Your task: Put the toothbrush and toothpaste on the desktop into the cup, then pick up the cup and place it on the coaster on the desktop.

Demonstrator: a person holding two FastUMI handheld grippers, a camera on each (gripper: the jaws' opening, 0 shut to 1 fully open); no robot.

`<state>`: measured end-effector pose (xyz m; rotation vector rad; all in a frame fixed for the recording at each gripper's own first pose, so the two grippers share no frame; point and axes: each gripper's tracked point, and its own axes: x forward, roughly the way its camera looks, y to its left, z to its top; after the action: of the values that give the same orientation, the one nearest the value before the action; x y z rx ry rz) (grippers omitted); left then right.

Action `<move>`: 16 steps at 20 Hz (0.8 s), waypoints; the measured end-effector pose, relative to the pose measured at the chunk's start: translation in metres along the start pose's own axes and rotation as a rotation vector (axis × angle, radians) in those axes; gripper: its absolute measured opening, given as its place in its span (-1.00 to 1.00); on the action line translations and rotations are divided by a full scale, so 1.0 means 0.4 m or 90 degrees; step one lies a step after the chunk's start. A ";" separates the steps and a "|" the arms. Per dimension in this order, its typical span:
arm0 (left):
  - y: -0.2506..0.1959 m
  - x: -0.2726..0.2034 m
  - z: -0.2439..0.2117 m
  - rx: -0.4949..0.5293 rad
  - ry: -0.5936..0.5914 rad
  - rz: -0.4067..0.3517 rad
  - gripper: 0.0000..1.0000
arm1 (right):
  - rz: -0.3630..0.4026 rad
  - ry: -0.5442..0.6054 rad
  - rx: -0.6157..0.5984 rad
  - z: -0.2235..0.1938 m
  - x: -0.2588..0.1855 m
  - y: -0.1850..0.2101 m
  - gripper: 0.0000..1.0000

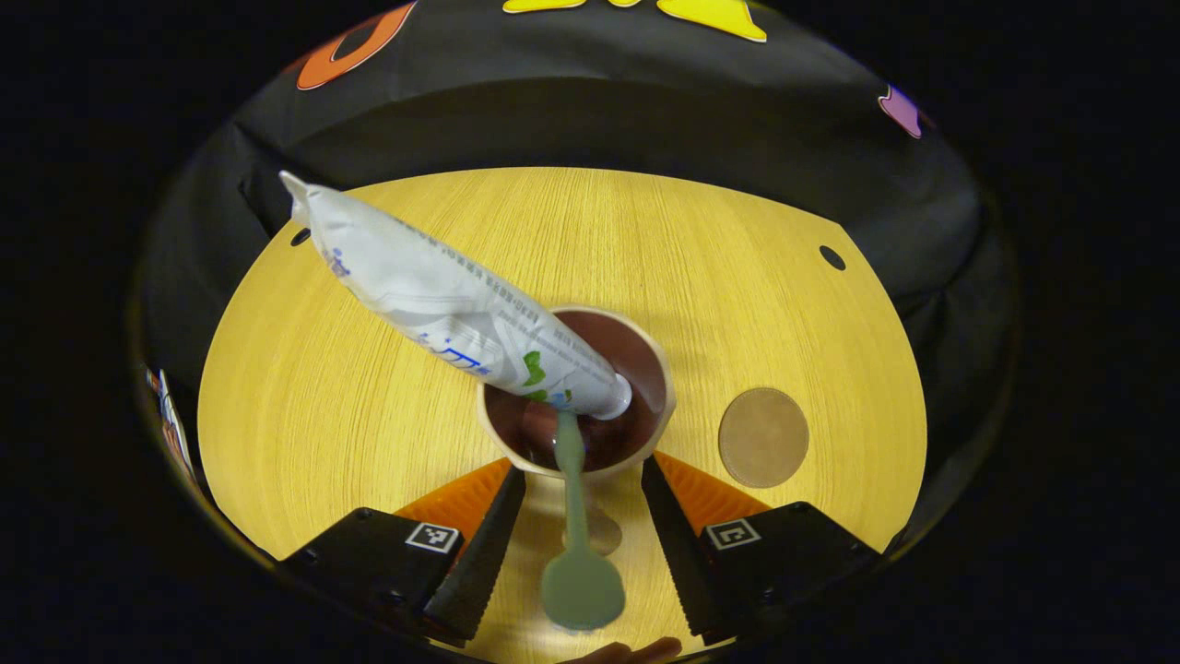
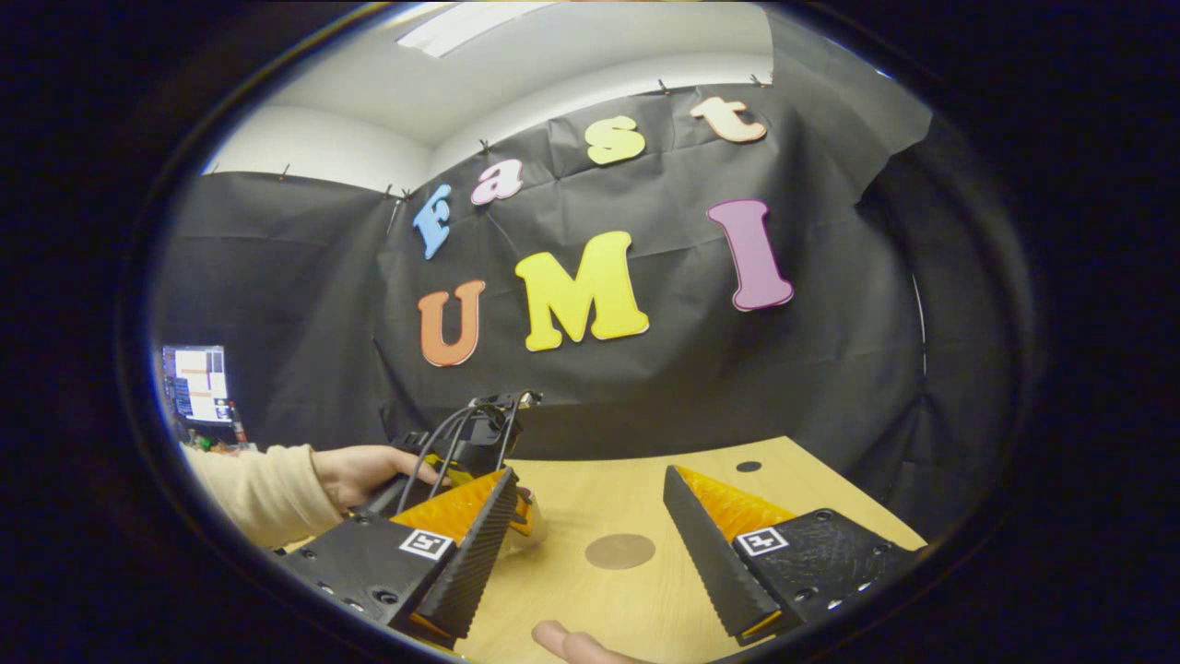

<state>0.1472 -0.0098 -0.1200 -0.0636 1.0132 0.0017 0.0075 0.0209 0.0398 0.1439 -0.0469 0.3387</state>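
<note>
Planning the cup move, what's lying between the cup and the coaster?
Nothing: in the left gripper view, bare desktop separates the cup from the coaster.

We cannot see the toothbrush's [image 1: 580, 553] head or the toothpaste's [image 1: 461, 309] cap end, both sunk in the cup [image 1: 656, 406]; in the right gripper view, the left gripper [image 2: 479, 443] is hidden behind our own finger, its jaws untellable

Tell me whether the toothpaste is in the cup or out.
In: the toothpaste leans cap-down inside the cup, its tail sticking out over the rim.
</note>
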 end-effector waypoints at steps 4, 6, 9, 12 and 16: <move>0.001 0.014 0.009 0.002 0.029 0.002 0.53 | -0.011 -0.002 0.001 0.004 0.002 -0.017 0.91; -0.002 0.018 -0.016 -0.003 0.049 -0.003 0.25 | -0.006 -0.002 -0.003 0.006 -0.004 -0.004 0.91; -0.001 0.018 -0.017 -0.010 0.063 0.015 -0.26 | -0.001 -0.020 -0.010 0.026 -0.014 0.000 0.86; -0.002 0.019 -0.016 -0.017 0.057 0.013 -0.41 | -0.002 -0.027 -0.016 0.033 -0.018 -0.003 0.91; -0.031 0.023 -0.008 -0.061 0.055 -0.003 -0.45 | -0.011 -0.024 -0.004 0.036 -0.018 -0.016 0.91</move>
<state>0.1497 -0.0228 -0.1286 -0.1552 1.0992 0.0437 0.0023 0.0105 0.0527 0.1440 -0.0836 0.3193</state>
